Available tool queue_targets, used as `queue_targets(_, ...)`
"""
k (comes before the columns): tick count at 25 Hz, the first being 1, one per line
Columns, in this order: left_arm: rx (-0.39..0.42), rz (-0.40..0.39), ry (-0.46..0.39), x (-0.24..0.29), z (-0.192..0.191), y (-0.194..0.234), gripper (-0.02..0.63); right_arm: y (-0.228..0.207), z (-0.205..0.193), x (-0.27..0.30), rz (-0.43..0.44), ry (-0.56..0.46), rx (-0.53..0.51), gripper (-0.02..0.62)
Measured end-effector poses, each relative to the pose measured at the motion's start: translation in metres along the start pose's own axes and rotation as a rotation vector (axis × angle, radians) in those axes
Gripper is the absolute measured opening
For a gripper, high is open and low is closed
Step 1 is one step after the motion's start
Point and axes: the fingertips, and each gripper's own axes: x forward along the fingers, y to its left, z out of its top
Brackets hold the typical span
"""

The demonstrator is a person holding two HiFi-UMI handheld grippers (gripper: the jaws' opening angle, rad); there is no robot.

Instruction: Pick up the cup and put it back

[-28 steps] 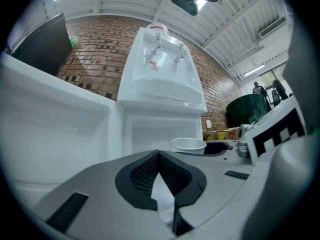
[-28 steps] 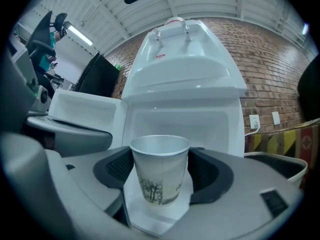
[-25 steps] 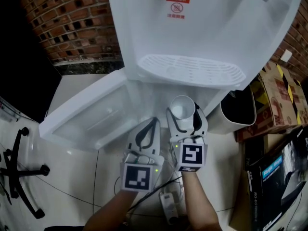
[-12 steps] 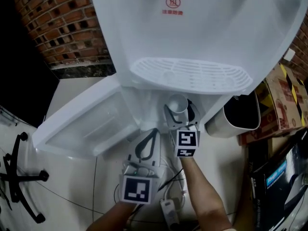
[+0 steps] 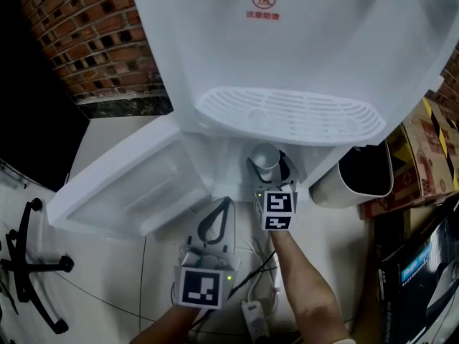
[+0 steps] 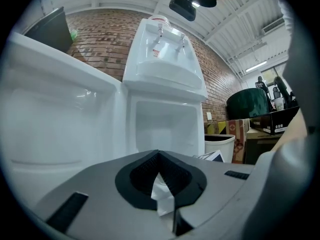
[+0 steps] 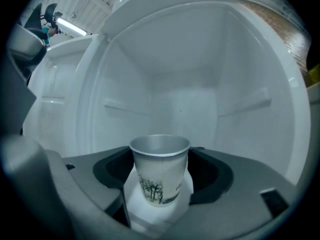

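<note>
A white paper cup (image 5: 264, 158) (image 7: 160, 171) with a dark tree print stands upright between the jaws of my right gripper (image 5: 267, 165) (image 7: 161, 154), which is shut on it. Cup and gripper sit just inside the open lower cabinet (image 7: 190, 99) of the white water dispenser (image 5: 287, 41), under its drip tray (image 5: 287, 113). Whether the cup rests on the cabinet floor I cannot tell. My left gripper (image 5: 226, 203) (image 6: 159, 156) is shut with nothing in it, lower left of the right one, pointing at the cabinet (image 6: 165, 129).
The cabinet door (image 5: 122, 185) hangs open to the left. A white bin (image 5: 355, 174) and cardboard boxes (image 5: 430, 156) stand to the right. A brick wall (image 5: 93, 41) is behind, a chair base (image 5: 29, 264) at far left, and a power strip with cables (image 5: 254, 317) on the floor.
My right gripper has carried the cup forward, under the drip tray and into the cabinet mouth. The left gripper has stayed back and now sits lower in view.
</note>
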Motion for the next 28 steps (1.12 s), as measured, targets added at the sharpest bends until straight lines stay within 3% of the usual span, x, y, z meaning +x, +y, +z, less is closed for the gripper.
queue_targets(13,0.007,0.006,0.002,-0.005,-0.003,0.002,-0.003,-0.004,-0.009,0.001,-0.013,0.023,0.018,0.355)
queue_targets(16,0.014,0.004,0.006,-0.006,-0.004,0.003,-0.003,-0.003,-0.014,0.0,-0.01,0.033,0.016,0.38)
queue_targets(28,0.011,0.0,-0.008,0.002,-0.001,0.0,-0.003,0.014,0.025,-0.05,0.0,-0.006,0.02,0.38)
